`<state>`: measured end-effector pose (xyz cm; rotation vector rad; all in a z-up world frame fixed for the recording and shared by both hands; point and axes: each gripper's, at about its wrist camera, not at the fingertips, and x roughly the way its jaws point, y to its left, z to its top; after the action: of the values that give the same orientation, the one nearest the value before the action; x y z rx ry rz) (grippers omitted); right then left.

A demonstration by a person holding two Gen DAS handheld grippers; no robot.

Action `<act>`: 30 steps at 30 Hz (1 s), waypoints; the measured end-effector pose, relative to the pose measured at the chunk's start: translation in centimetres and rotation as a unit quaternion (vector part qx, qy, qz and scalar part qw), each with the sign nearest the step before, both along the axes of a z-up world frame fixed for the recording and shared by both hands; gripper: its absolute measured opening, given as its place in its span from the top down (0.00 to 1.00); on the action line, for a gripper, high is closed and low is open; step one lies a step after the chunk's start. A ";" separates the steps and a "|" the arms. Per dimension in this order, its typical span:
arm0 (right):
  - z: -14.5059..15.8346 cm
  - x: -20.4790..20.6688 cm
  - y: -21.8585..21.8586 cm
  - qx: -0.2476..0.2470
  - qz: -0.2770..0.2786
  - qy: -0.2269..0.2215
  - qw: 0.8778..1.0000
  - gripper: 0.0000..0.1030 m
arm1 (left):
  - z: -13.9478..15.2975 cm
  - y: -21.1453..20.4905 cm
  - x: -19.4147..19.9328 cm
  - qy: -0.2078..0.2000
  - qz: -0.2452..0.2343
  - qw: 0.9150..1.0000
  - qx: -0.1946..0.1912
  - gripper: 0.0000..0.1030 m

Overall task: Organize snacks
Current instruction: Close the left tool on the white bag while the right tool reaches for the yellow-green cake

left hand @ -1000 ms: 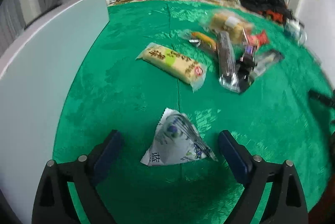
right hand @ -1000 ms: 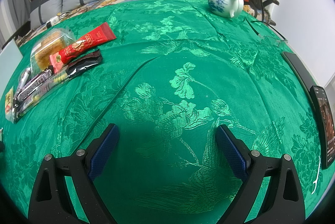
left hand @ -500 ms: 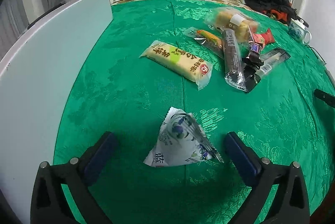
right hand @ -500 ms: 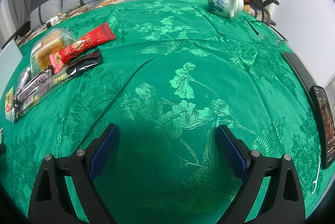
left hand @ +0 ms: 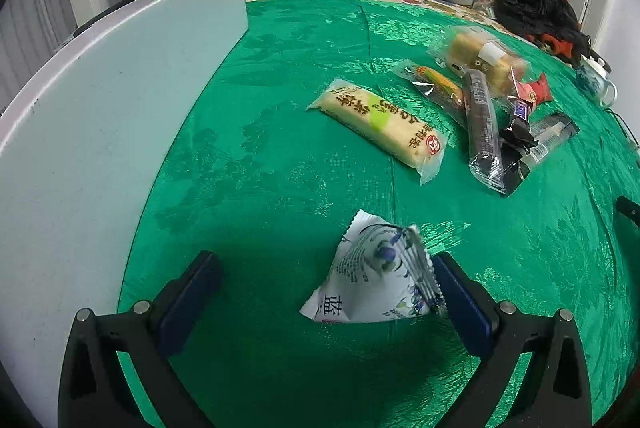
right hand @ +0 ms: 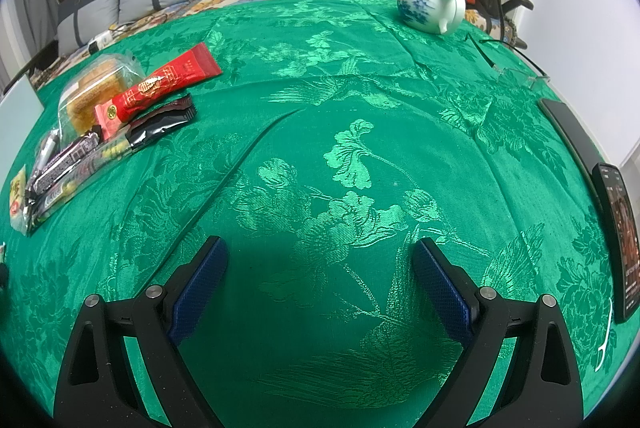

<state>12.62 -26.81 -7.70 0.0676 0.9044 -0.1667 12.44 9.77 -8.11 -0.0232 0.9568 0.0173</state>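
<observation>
A white and blue triangular snack packet (left hand: 376, 280) lies on the green cloth between the fingers of my left gripper (left hand: 324, 264), which is open. The packet sits close against the right finger, with a wide gap to the left one. Farther out lie a yellow wrapped cake (left hand: 380, 126), a long dark packet (left hand: 482, 124), an orange stick packet (left hand: 436, 86) and a bagged bread (left hand: 480, 58). My right gripper (right hand: 320, 248) is open over bare cloth, with the snack pile, topped by a red packet (right hand: 164, 88), far to its left.
A white board (left hand: 100, 108) stands along the left side of the cloth. A blue and white teapot (right hand: 430, 4) sits at the back right, glasses (right hand: 516, 72) beside it. A phone (right hand: 618, 240) lies at the right edge. Cushions and dark clothes are behind the table.
The left gripper's jaws widened a little and the view shifted, so the white packet now lies nearer the right finger. The right wrist view is unchanged.
</observation>
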 end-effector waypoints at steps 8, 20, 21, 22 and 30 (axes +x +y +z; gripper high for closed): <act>0.0 0.0 0.0 0.000 0.000 0.000 1.000 0.07 | 0.1 0.2 0.1 0.003 -0.001 1.000 0.004 0.00; 0.0 0.0 0.0 0.000 0.000 0.000 1.000 0.07 | -0.1 -0.2 -0.1 -0.002 -0.003 1.000 0.005 0.00; 0.0 0.0 0.0 0.000 0.000 0.000 1.000 0.07 | -0.1 -0.2 -0.1 -0.003 -0.002 1.000 0.005 0.00; 0.0 0.0 0.0 0.000 0.000 0.000 1.000 0.07 | -0.1 -0.2 -0.2 -0.003 -0.002 1.000 0.006 0.00; 0.0 0.0 0.0 0.000 0.000 0.000 1.000 0.07 | -0.1 -0.3 -0.2 -0.003 -0.002 1.000 0.005 0.00</act>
<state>12.63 -26.78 -7.69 0.0672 0.9047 -0.1664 12.28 9.51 -8.19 -0.0110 0.9506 0.0183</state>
